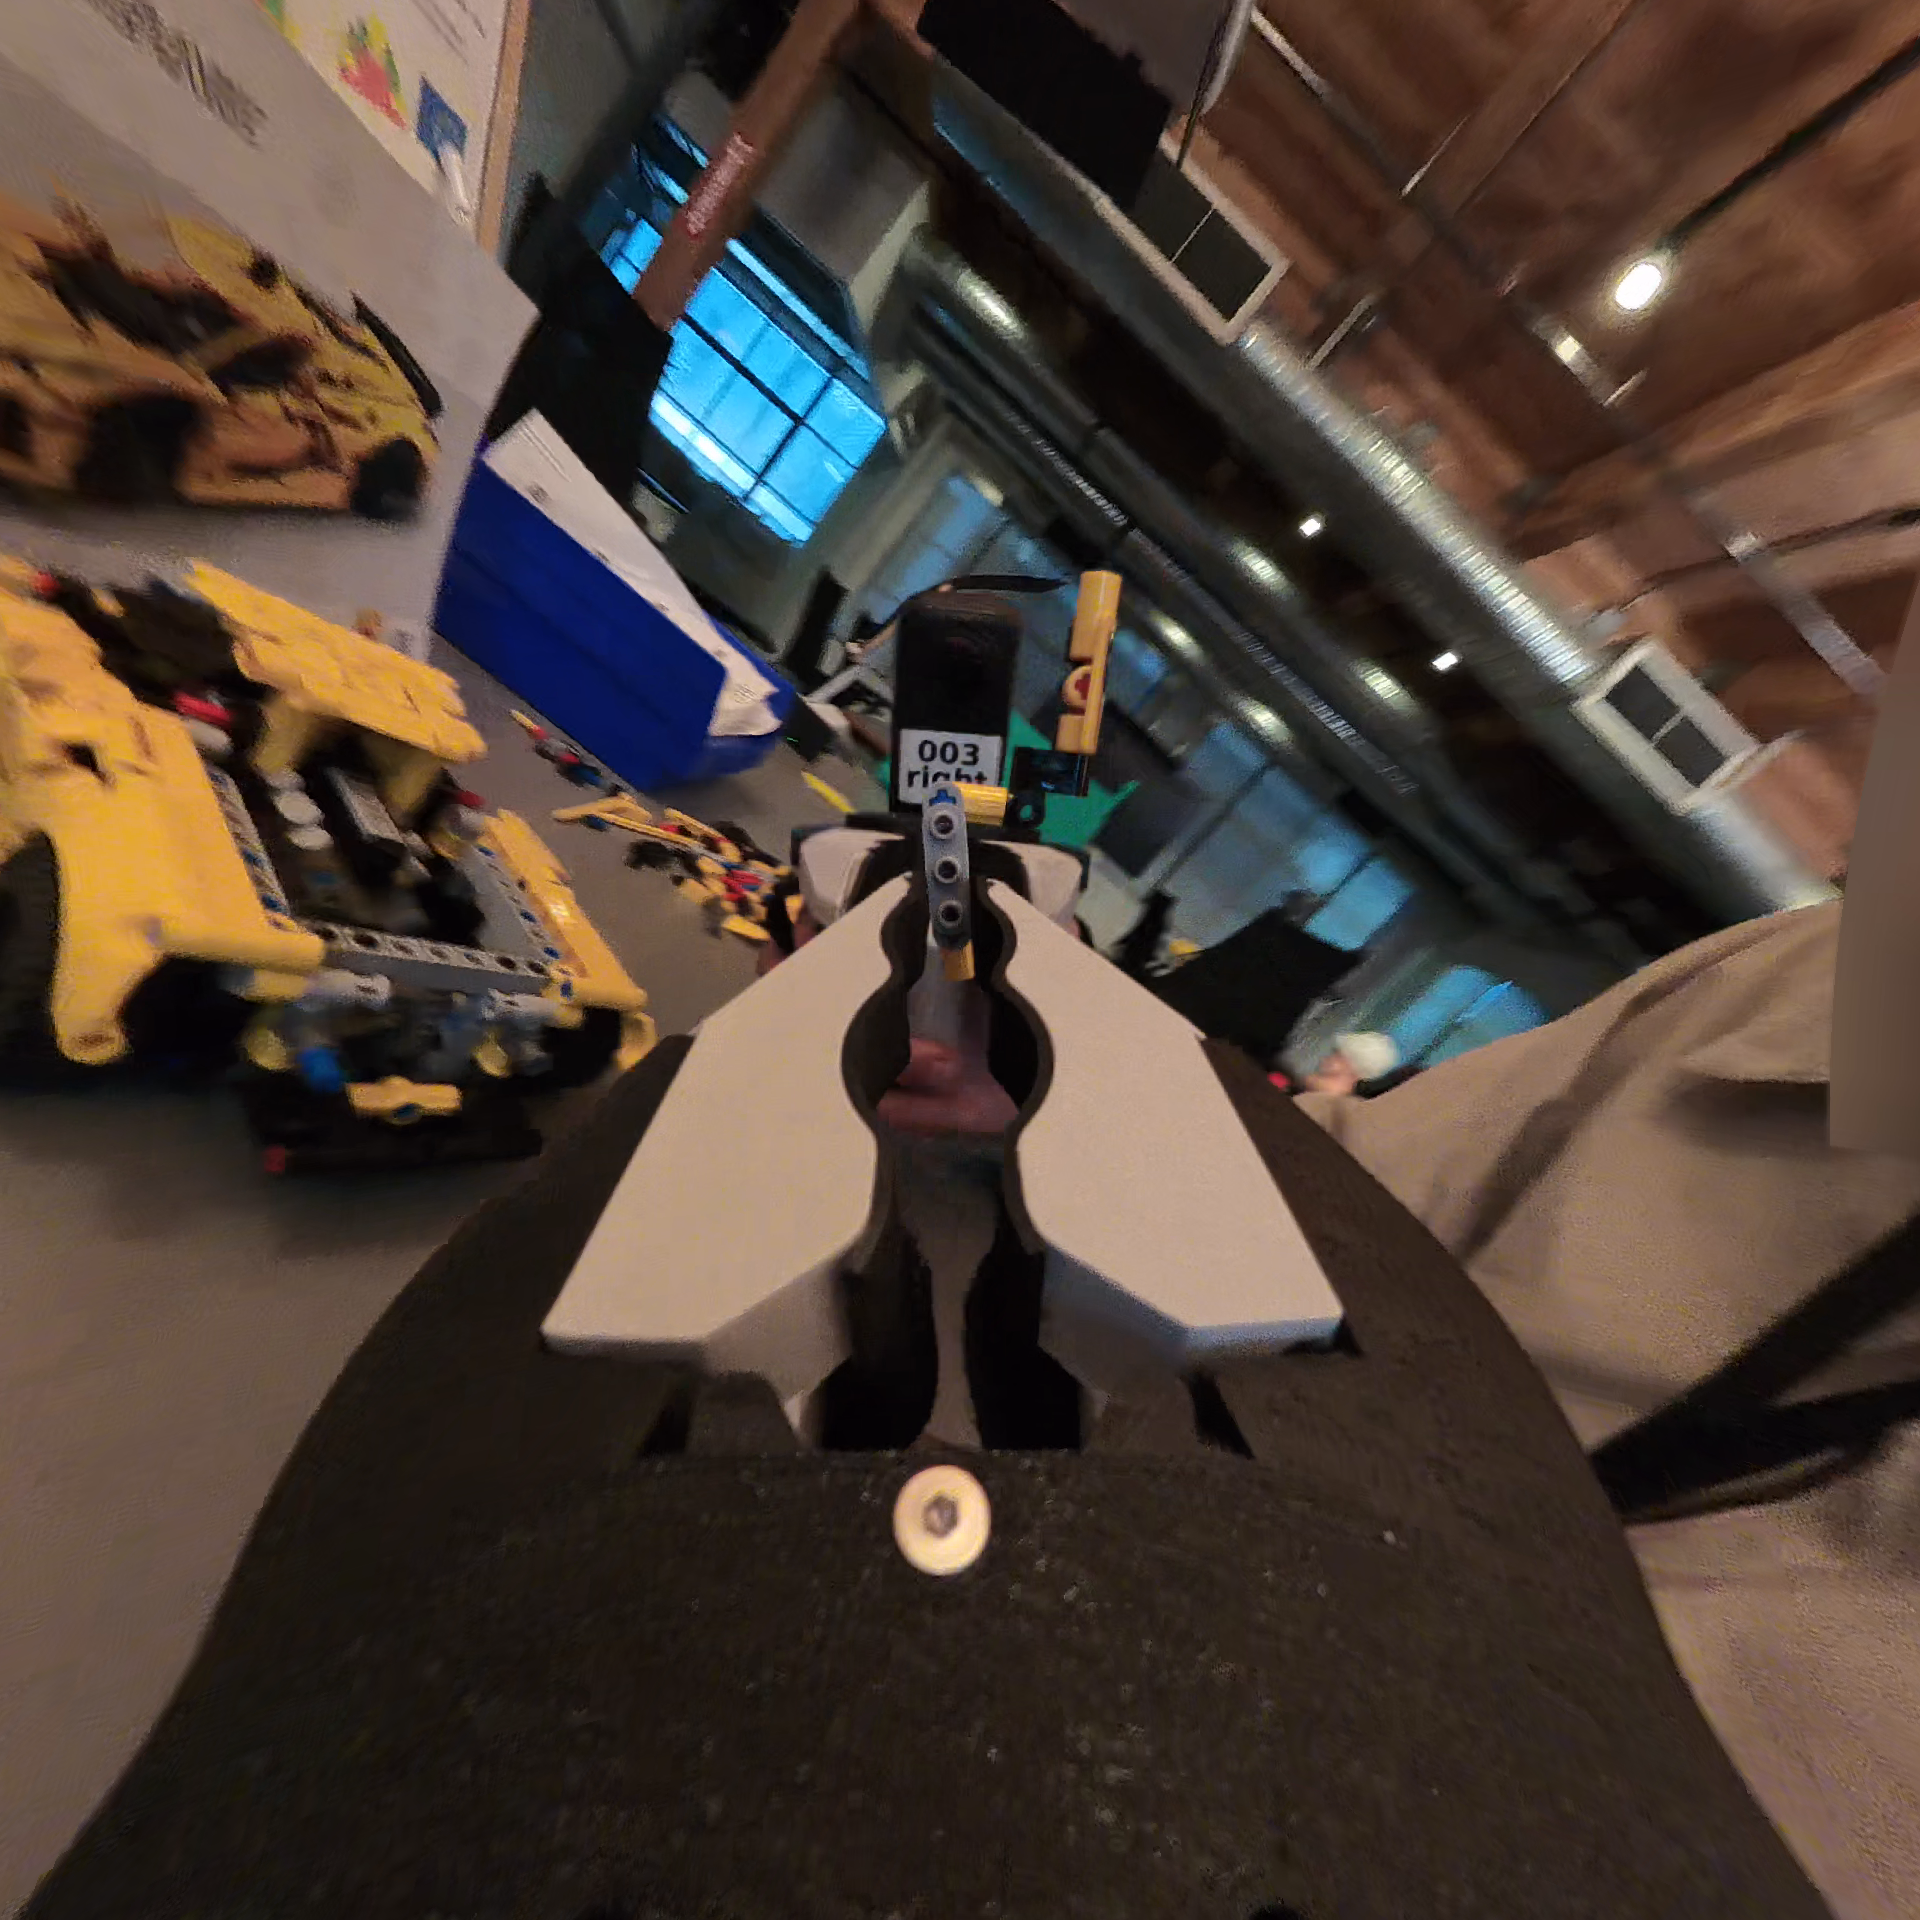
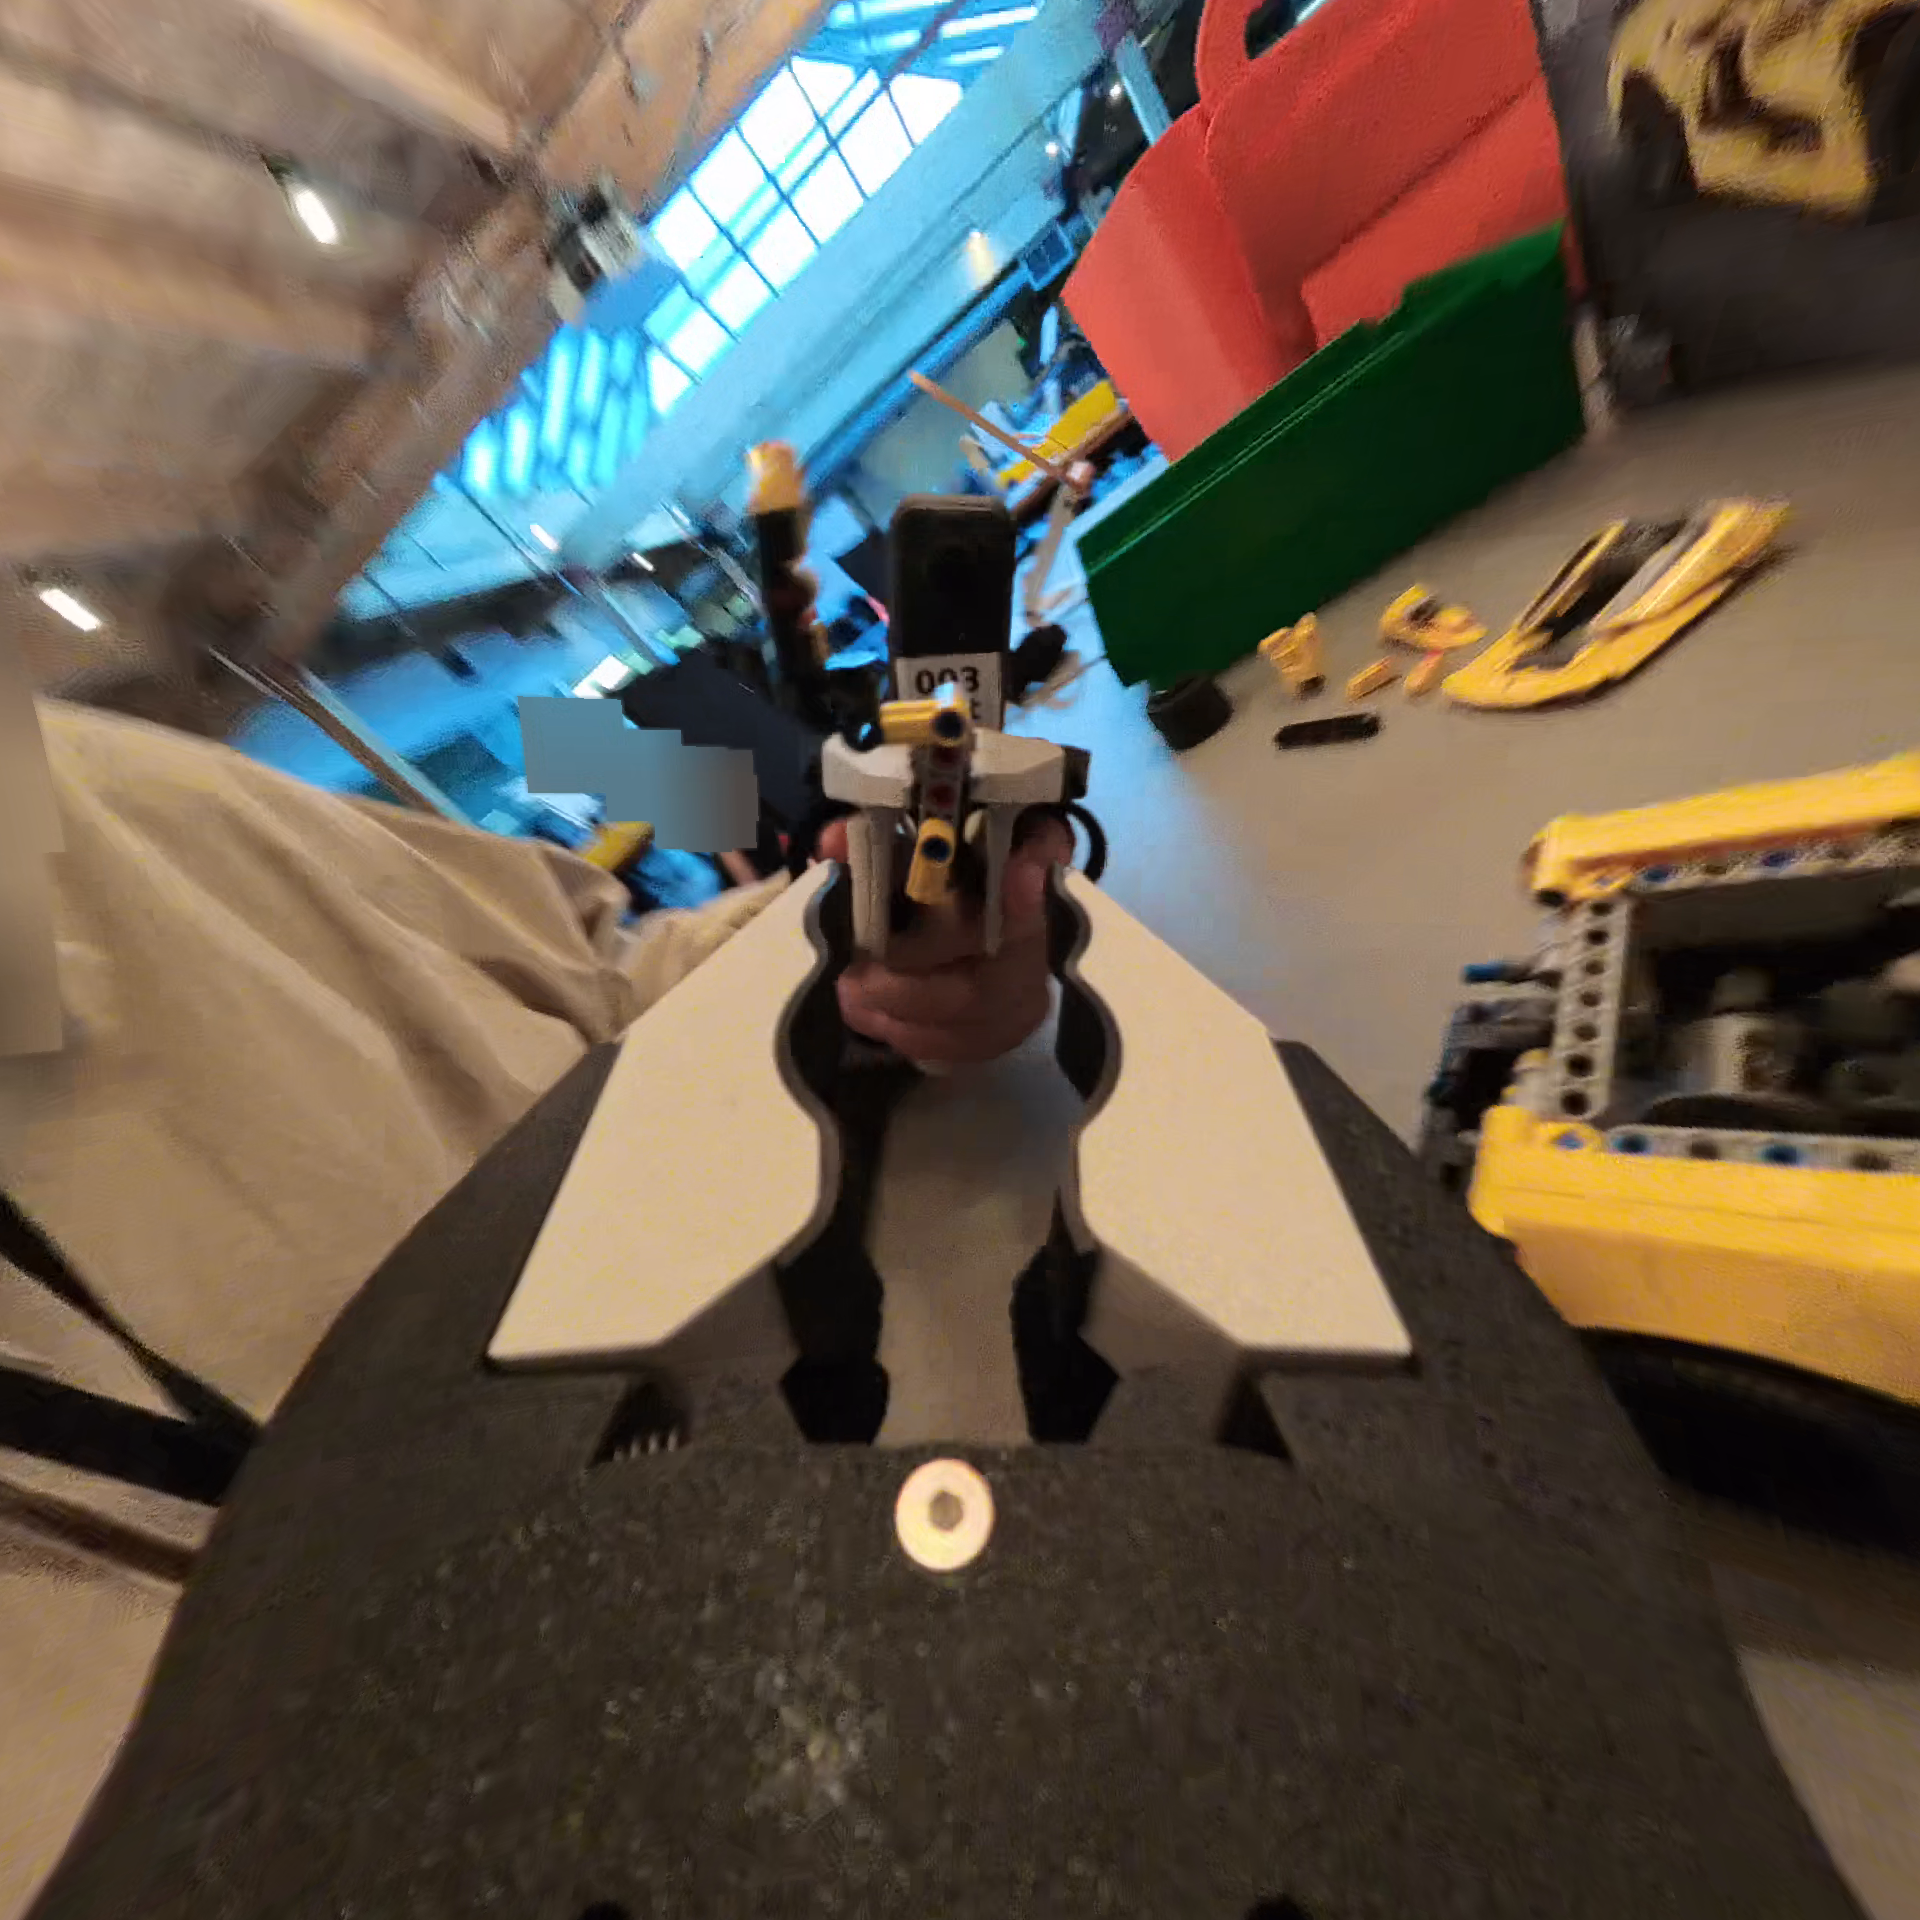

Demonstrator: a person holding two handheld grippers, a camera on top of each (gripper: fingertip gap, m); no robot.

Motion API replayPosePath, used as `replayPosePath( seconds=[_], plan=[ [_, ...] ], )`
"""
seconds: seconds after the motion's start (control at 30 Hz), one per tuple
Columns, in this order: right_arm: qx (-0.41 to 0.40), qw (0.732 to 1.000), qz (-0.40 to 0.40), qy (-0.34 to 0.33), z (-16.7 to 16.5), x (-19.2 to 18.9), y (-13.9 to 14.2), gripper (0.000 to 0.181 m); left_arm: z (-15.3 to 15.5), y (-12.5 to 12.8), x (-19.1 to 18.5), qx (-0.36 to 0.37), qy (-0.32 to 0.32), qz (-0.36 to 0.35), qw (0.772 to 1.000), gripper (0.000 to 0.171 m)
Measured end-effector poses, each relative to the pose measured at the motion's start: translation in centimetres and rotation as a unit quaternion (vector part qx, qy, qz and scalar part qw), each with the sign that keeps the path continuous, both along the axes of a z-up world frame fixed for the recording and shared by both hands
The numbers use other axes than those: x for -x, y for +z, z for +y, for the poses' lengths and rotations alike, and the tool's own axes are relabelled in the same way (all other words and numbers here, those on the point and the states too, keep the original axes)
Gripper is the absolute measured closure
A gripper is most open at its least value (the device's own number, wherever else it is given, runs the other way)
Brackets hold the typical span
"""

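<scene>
In the left wrist view my left gripper (image 1: 948, 904) is shut on a small brick assembly (image 1: 948, 868): a grey three-hole beam with yellow connectors at both ends. A black and yellow arm (image 1: 1086, 665) rises from its far end. The right gripper's white fingers (image 1: 831, 868) stand just behind it, apart on either side. In the right wrist view my right gripper (image 2: 943, 894) is open, and its pads do not touch the assembly (image 2: 935, 800). The left gripper (image 2: 940, 831) faces me head-on and grips that assembly.
A half-built yellow brick car (image 1: 260, 883) sits on the grey table, also in the right wrist view (image 2: 1714, 1039). Loose yellow parts (image 2: 1610, 613), a black tyre (image 2: 1190, 712), a blue bin (image 1: 582, 644), a green box (image 2: 1330, 499) and a beige sleeve (image 2: 260, 987) surround it. The tips of both grippers are at nearly the same place.
</scene>
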State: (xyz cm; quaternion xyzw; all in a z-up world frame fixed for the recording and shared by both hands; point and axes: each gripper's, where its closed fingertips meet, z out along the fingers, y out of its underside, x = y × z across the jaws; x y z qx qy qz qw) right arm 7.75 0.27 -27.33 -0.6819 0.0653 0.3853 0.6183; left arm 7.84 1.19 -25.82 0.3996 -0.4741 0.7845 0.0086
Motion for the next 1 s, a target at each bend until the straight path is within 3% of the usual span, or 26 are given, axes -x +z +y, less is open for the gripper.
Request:
replayPosePath(
  seconds=[0.07, 0.2, 0.5, 0.6, 0.67, 0.83, 0.93, 1.0],
  plan=[
    [0.013, 0.998, 0.061, 0.022, 0.5, 0.2, -0.3, 0.153, -0.4, 0.0, -0.1, -0.037, 0.021, -0.023, 0.999, 0.165],
    [0.002, 0.999, 0.031, 0.015, 0.5, 0.4, -0.1, 0.174, -0.8, -0.4, -0.3, -0.049, 0.021, -0.016, 0.998, 0.165],
    [0.011, 1.0, 0.012, 0.014, 0.1, 0.2, -0.4, 0.176, -0.6, -0.8, -0.2, -0.062, 0.006, -0.004, 0.998, 0.165],
    [-0.027, 0.996, 0.077, -0.026, -2.5, -3.7, 0.9, 0.176, 4.9, 0.9, -0.4, -0.018, 0.077, -0.021, 0.997, 0.166],
    [-0.013, 0.997, 0.06, -0.044, -4.2, -5.2, 0.5, 0.176, 6.3, 1.2, 0.1, -0.03, 0.097, -0.032, 0.994, 0.166],
    [-0.005, 0.999, 0.039, -0.011, -3.1, -3.2, 0.8, 0.176, 0.6, -0.7, 0.1, -0.12, 0.031, -0.03, 0.992, 0.164],
    [0.008, 0.998, 0.063, 0.012, -2.4, -2.3, 0.5, 0.176, -1.7, -3.1, -0.2, -0.126, -0.019, 0.031, 0.991, 0.164],
    [0.011, 0.998, 0.06, 0.007, -2.2, -2.3, 0.3, 0.176, -2.1, -5.4, -0.5, -0.176, -0.019, 0.066, 0.982, 0.164]
  ],
)
